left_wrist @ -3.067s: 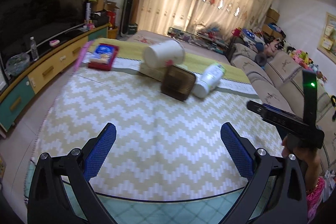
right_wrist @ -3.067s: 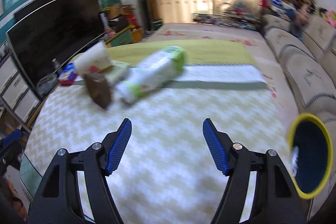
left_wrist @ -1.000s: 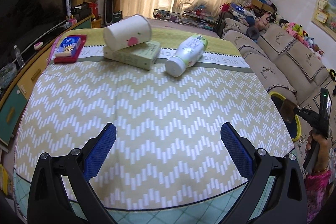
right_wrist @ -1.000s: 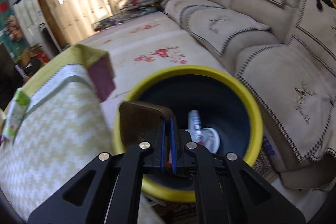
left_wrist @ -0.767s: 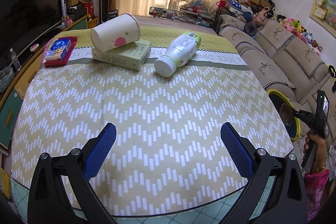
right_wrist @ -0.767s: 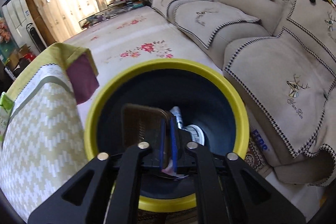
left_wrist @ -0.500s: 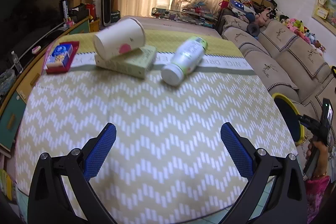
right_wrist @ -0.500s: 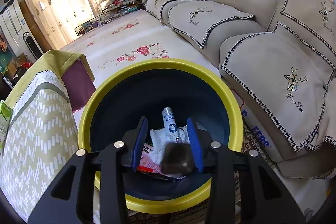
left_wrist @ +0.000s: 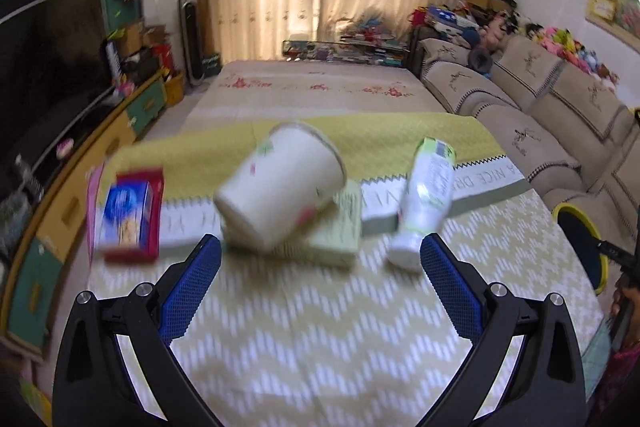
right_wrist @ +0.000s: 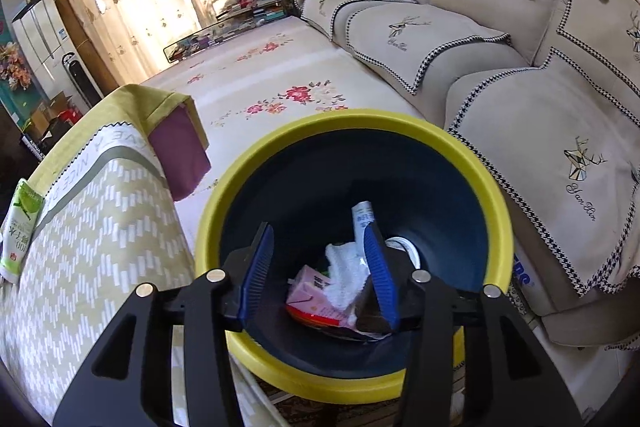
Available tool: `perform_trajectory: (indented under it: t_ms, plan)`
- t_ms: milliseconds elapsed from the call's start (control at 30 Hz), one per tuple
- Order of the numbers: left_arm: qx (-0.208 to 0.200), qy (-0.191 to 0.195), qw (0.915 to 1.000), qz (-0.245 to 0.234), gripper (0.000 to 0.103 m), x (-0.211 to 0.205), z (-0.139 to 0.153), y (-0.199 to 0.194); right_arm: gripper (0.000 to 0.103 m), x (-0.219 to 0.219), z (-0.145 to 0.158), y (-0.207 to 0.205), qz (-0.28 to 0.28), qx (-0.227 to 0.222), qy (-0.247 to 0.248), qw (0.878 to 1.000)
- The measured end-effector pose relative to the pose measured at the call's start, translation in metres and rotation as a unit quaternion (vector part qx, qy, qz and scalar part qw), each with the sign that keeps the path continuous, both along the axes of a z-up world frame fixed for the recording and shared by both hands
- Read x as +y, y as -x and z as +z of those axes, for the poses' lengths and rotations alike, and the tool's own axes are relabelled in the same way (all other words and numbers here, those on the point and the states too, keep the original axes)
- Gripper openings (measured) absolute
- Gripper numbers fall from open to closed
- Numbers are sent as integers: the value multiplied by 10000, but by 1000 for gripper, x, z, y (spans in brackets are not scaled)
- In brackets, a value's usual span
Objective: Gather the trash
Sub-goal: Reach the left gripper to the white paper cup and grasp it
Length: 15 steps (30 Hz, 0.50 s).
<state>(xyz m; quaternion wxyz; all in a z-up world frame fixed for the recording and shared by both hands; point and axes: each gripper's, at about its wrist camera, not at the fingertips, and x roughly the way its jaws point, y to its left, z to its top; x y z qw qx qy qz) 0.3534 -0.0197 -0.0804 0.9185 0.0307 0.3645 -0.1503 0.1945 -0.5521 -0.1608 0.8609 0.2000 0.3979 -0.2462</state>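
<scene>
Left gripper, in the left wrist view, is hovering over the table with its blue pads spread wide and nothing between them. Beyond it, a white paper cup is lying tipped on a pale green box, possibly a tissue pack, since blur is softening it. Right of the cup, a white bottle is lying on its side; left of the cup, a blue-and-red packet is resting.

Right gripper, in the right wrist view, is hanging over the yellow-rimmed bin, pads parted and unloaded. Inside the bin, a brown piece, pink carton and white wad are lying. The bin is standing just beside the table's corner.
</scene>
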Motion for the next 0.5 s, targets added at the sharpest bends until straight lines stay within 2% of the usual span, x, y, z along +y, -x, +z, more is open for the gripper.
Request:
perform_trajectory:
  t_ms: [100,200,500]
  plan:
    - [-29,-125,9999,-116,98,1,1,-24,45,3,2,-2,-2,75,128,9999]
    - [-41,-199,9995,-262,98,3,2,-48,45,-1,3,2,-92,-3,-2,10000]
    - [361,-332,9966,-664,98,1,-16,-97,46,-6,7,6,-223,-31,-11,9997]
